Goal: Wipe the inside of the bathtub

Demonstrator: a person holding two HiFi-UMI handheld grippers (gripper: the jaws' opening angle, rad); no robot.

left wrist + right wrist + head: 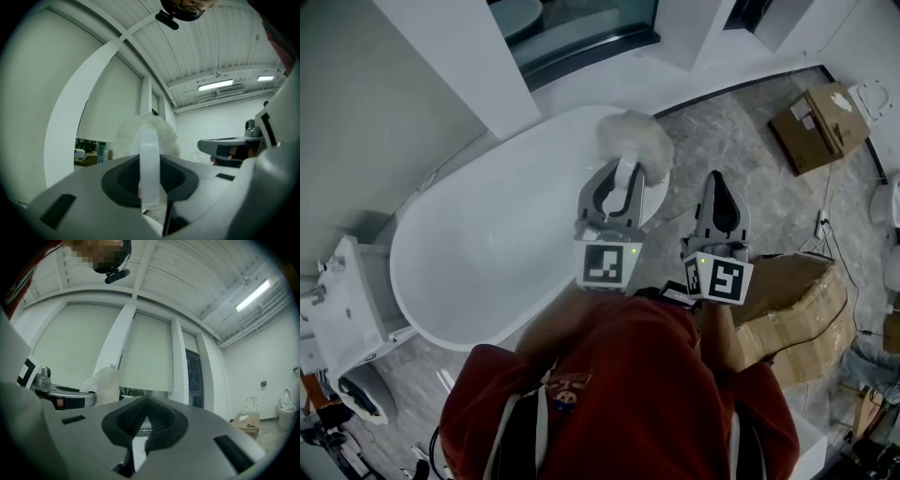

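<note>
Bathtub (502,234) lying empty below and left of both grippers. Fluffy duster (635,141) sitting at far rim, contact unclear. Left gripper (622,183) clamping duster handle (150,164); judged needing lowering into basin, overlapping strokes. Right gripper (719,192) pinched together, holding nothing, idling beside tub.

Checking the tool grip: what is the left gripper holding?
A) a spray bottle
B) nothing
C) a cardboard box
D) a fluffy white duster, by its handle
D: the left gripper is shut on the fluffy white duster, with its pale handle between the jaws.
</note>
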